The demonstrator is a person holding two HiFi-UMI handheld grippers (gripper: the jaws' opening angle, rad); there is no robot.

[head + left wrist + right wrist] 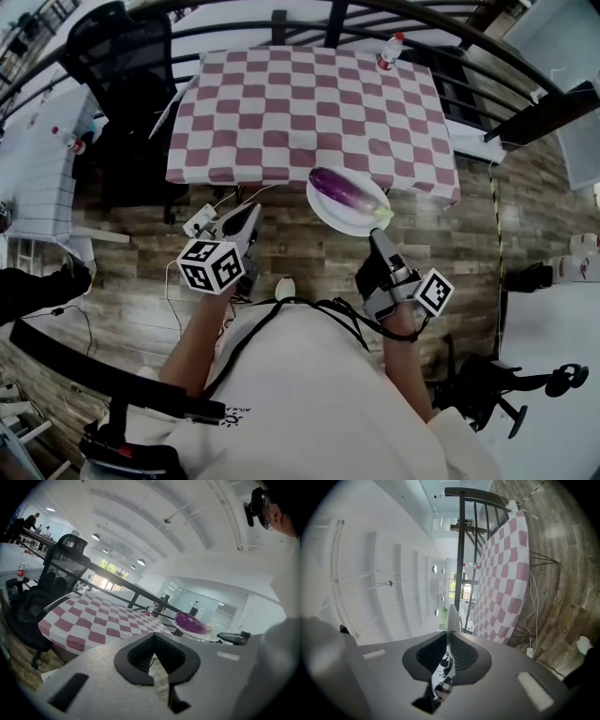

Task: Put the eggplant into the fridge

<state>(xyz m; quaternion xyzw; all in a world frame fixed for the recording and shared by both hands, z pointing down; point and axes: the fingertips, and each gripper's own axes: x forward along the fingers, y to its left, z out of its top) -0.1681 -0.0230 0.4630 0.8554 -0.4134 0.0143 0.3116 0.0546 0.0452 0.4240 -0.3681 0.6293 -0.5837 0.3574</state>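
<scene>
Over floor (309, 253), right gripper (377, 234) level on plate (349, 225).

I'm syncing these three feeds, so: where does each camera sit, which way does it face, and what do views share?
Head view: on the person's head, looking steeply down at the checked table, their torso, left tongs and right tongs.
Left gripper view: on the left tongs, facing the table; jaws shut, empty.
Right gripper view: on the right tongs, rolled sideways, jaws clamping the rim of the plate.
Shared: head and left gripper views both show the eggplant on the plate.
</scene>
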